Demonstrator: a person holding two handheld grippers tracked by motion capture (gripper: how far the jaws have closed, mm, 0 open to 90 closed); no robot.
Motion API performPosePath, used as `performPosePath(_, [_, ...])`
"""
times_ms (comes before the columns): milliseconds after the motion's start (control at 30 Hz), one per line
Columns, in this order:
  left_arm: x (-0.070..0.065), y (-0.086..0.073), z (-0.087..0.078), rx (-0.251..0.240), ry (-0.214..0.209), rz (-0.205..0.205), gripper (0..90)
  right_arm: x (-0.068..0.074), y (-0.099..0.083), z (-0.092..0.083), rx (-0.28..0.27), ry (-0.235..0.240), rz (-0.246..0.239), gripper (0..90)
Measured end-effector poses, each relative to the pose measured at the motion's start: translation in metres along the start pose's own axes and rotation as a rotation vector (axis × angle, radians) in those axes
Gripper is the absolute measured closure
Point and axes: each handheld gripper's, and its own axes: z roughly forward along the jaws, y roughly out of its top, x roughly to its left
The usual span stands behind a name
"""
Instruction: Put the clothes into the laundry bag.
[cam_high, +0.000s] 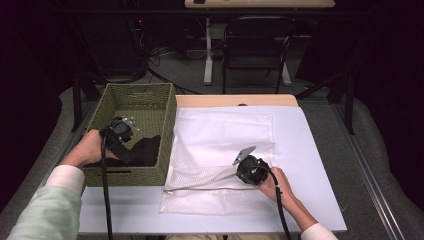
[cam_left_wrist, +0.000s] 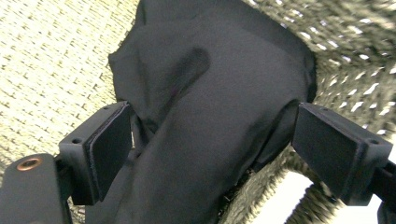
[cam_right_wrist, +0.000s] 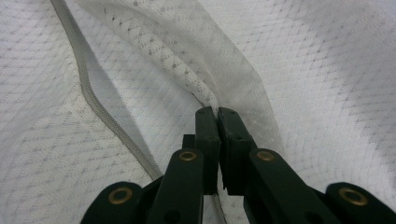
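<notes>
**Black garment about to be lifted from the basket toward the open mesh bag**

The worktop carries a white mesh laundry bag spread flat across its middle, and a woven green basket stands on its left end, just beside the bag. A black garment lies bunched in the near corner of the basket, against its wall.

The left claw reaches down into the basket with its jaws spread wide, one on each side of the garment's fold; the pads do not appear to press on the cloth yet. The right claw is pressed together on the upper edge of the bag's mouth, pinching the mesh and holding it lifted off the lower layer, with the grey zipper running alongside.

Risks from here, as I judge them: the left claw may close on a thin outer fold, so the garment slides out partway. Its far jaw sits close to the basket wall and could snag the weave or drag the basket. If the right pinch slips, the mouth falls shut before the garment arrives.
</notes>
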Motion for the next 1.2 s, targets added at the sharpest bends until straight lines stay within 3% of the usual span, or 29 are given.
performPosePath(200, [0.005,0.005,0.012,0.041,-0.002,-0.007,9.6,0.000,0.000,0.000,0.001,-0.001,-0.002,87.0])
performPosePath(733, [0.007,0.012,0.038,0.114,-0.031,0.032,19.3,0.000,0.000,0.001,0.010,-0.004,0.001,87.0])
performPosePath(1000, [0.008,0.013,0.042,0.127,-0.077,0.066,27.9,0.000,0.000,0.001,0.010,-0.004,-0.001,87.0])
performPosePath(1200, [0.007,0.013,0.046,0.169,-0.100,0.075,28.0,0.000,0.000,0.002,0.009,-0.007,-0.003,87.0])
